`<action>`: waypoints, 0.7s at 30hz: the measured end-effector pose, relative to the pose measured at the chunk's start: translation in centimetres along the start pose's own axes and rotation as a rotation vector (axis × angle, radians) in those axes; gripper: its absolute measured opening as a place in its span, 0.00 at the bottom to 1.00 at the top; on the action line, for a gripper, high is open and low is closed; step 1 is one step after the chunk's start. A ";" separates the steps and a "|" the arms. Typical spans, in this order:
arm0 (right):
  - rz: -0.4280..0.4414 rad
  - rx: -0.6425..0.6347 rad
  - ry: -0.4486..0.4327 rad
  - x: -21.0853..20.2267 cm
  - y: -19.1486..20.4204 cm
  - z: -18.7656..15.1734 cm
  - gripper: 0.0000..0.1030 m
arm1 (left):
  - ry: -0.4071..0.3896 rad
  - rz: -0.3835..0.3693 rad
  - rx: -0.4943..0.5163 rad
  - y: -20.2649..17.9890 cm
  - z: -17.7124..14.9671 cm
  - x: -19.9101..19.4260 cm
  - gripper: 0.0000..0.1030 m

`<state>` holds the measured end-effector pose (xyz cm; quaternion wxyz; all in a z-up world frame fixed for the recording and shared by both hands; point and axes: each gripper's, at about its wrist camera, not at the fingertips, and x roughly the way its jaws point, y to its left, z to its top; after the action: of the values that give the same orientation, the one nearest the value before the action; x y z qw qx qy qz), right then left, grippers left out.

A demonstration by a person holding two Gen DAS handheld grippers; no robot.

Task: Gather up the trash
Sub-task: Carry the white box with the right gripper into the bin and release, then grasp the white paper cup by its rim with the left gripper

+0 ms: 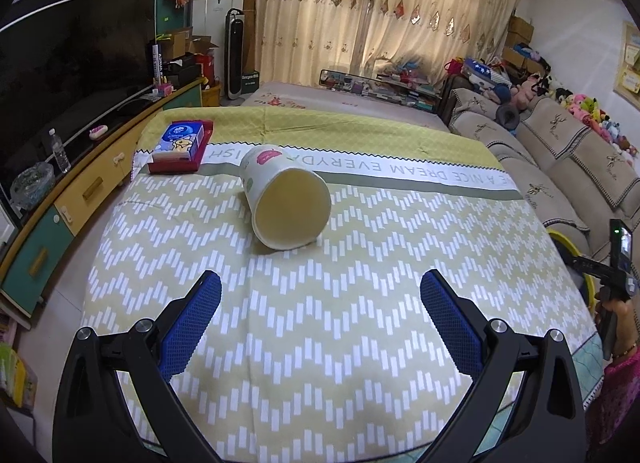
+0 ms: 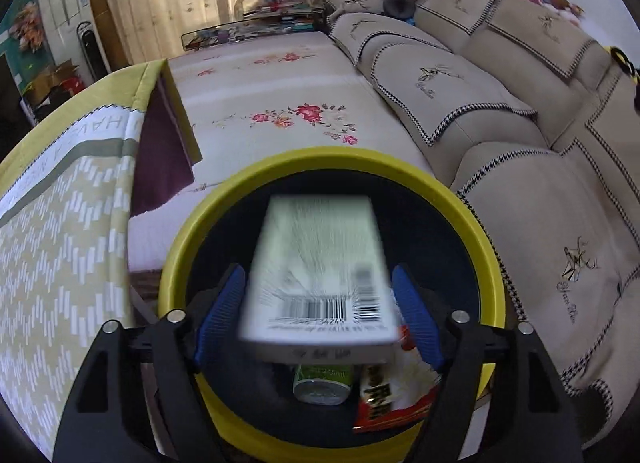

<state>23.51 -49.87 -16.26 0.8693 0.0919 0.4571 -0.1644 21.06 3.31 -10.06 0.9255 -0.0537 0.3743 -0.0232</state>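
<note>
A paper cup (image 1: 286, 199) lies on its side on the patterned tablecloth (image 1: 320, 323), its mouth toward me. My left gripper (image 1: 320, 287) is open and empty, just short of the cup. In the right wrist view my right gripper (image 2: 318, 283) is open above a yellow bin (image 2: 192, 223). A white box with a barcode (image 2: 320, 267) sits between its fingers, motion-blurred, with gaps on both sides, over the bin's mouth. A green can (image 2: 323, 383) and a red snack wrapper (image 2: 384, 399) lie in the bin.
A red tray with a blue tissue pack (image 1: 182, 145) sits at the table's far left. A TV cabinet (image 1: 80, 191) runs along the left. A beige sofa (image 2: 520, 143) stands right of the bin. The right gripper's handle (image 1: 616, 263) shows at the table's right edge.
</note>
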 end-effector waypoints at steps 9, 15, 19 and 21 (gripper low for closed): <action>0.028 -0.013 -0.050 -1.3 0.5 0.6 0.71 | 0.019 0.096 -0.009 1.6 2.0 3.3 0.95; 0.042 -0.026 -0.061 -1.9 0.9 0.7 0.71 | 0.039 0.143 -0.022 2.9 3.6 6.0 0.82; 0.051 -0.032 -0.062 -2.1 1.0 0.7 0.71 | 0.067 0.152 -0.036 3.6 4.1 7.9 0.65; 0.053 -0.034 -0.064 -2.3 1.0 0.7 0.71 | 0.071 0.155 -0.038 3.8 4.4 8.5 0.56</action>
<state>23.19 -48.71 -13.95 0.8888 0.0838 0.4294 -0.1363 30.23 6.74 -13.26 0.9094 -0.0416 0.4103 0.0536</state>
